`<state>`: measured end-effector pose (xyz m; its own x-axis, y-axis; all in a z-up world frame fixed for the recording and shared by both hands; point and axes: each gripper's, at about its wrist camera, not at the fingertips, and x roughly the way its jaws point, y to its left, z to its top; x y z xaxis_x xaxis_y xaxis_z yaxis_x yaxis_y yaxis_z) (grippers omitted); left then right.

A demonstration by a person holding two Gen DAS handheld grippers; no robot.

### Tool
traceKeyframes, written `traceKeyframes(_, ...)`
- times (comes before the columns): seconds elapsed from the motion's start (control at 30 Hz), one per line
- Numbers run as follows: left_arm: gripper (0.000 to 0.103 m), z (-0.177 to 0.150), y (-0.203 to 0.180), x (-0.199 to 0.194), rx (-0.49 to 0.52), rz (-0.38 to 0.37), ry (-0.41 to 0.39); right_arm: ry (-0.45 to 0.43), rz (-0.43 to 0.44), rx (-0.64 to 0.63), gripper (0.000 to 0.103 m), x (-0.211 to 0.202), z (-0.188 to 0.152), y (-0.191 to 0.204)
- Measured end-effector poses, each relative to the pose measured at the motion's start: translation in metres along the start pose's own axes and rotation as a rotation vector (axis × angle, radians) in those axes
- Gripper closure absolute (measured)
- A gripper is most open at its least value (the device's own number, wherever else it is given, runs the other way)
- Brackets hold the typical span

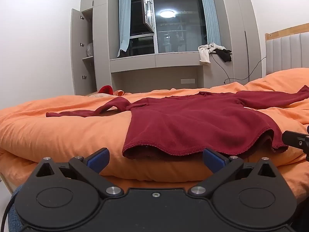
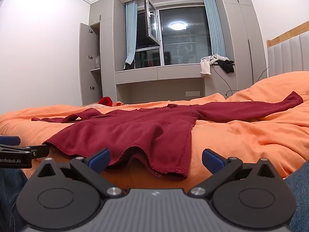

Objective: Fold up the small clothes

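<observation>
A plain dark red long-sleeved top [image 1: 193,119] lies on a plain orange duvet [image 1: 58,127]. Beyond the duvet, pale blue curtains [image 1: 123,19] frame a dark window [image 1: 179,25], set among grey cabinets [image 1: 92,0] and white walls [image 1: 34,38].

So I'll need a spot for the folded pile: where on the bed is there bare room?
The orange duvet is bare right of the red top, below its right sleeve. Another bare patch lies left of the hem, below the left sleeve. The far left corner is crowded with a small red item.
</observation>
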<state>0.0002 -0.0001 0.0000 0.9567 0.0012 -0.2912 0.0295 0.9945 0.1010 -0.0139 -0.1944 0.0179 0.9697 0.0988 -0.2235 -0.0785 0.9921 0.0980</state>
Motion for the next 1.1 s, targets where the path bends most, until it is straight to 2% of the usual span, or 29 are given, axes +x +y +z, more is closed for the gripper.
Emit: traceKeyframes(1.1,0.0,-0.0022,-0.0001,0.0004,0.001,0.004,-0.014,0.007,-0.003,0.004,0.0,0.001,-0.0005,0.0002)
